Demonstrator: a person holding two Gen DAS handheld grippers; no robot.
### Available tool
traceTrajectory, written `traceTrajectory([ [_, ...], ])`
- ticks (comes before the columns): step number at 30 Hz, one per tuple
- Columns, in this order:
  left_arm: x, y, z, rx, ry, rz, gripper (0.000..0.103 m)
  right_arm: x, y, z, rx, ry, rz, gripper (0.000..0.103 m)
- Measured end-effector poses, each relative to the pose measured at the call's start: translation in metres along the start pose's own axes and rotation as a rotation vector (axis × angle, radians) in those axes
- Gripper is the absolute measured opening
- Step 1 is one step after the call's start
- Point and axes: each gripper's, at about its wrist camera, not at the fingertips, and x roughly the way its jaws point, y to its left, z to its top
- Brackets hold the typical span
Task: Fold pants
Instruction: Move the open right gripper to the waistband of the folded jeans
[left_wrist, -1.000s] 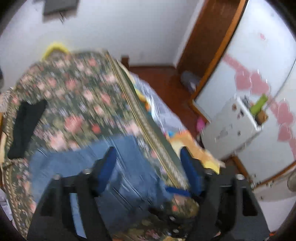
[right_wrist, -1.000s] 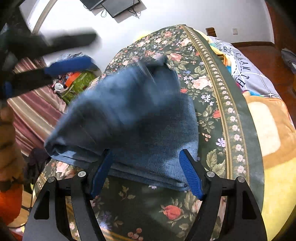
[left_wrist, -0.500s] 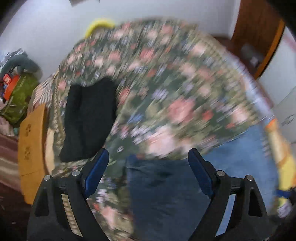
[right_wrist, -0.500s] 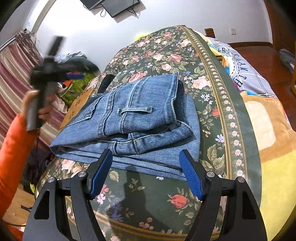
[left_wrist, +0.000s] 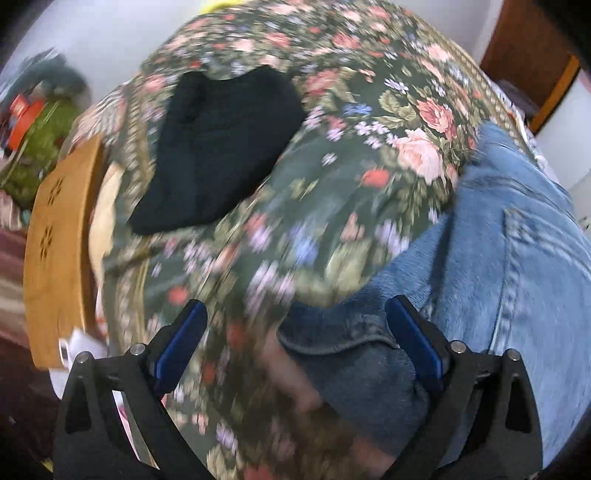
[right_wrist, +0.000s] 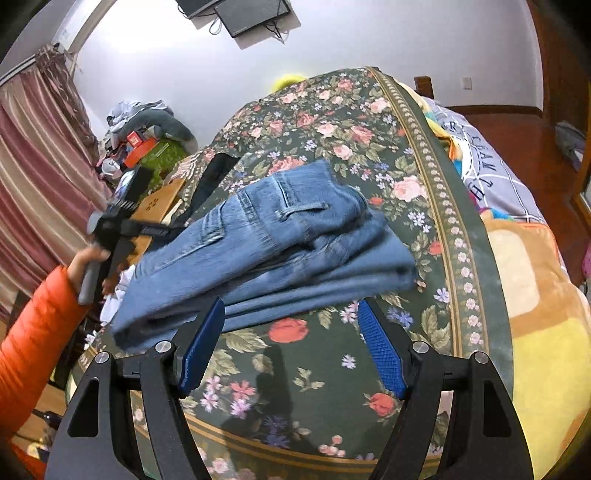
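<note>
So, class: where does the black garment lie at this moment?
In the left wrist view the black garment lies upper left on the floral bedspread, between the wooden board and the jeans.

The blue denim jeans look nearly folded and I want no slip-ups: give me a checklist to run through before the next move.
1. Blue denim jeans folded into a stack on the floral green bedspread: ok.
2. Right gripper open, nothing between its pads: ok.
3. Left gripper jaws opening above the jeans' edge, gripping nothing: ok.
4. Stack edges aligned: not ok, the top layer sits skewed.
5. Black folded garment apart from the jeans: ok.
6. Left view sharp enough to judge contact: cannot tell, blurred.
</note>
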Motion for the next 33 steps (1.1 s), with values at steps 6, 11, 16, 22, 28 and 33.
traceTrajectory([
  [6, -0.044, 0.008, -0.068, -0.056, -0.050, -0.039, 0.100, -0.002, 0.022, -0.001, -0.022, -0.019, 0.045, 0.072],
  [11, -0.067, 0.002, -0.114, -0.113, -0.063, -0.108, 0.100, 0.003, 0.042, -0.005, -0.062, -0.002, 0.067, 0.072],
  [16, -0.094, -0.028, -0.140, -0.047, -0.147, -0.110, 0.095, 0.010, 0.055, -0.015, -0.101, 0.010, 0.085, 0.072],
  [22, -0.106, -0.037, -0.144, -0.002, -0.214, -0.028, 0.086, 0.027, 0.058, -0.031, -0.160, 0.042, 0.067, 0.054],
  [28, -0.108, -0.025, -0.151, -0.054, -0.235, 0.009, 0.086, 0.027, 0.055, -0.036, -0.209, 0.034, 0.022, 0.034],
  [33, -0.115, -0.024, -0.140, -0.035, -0.238, 0.030, 0.068, 0.023, 0.062, -0.031, -0.262, 0.060, -0.004, 0.032],
])
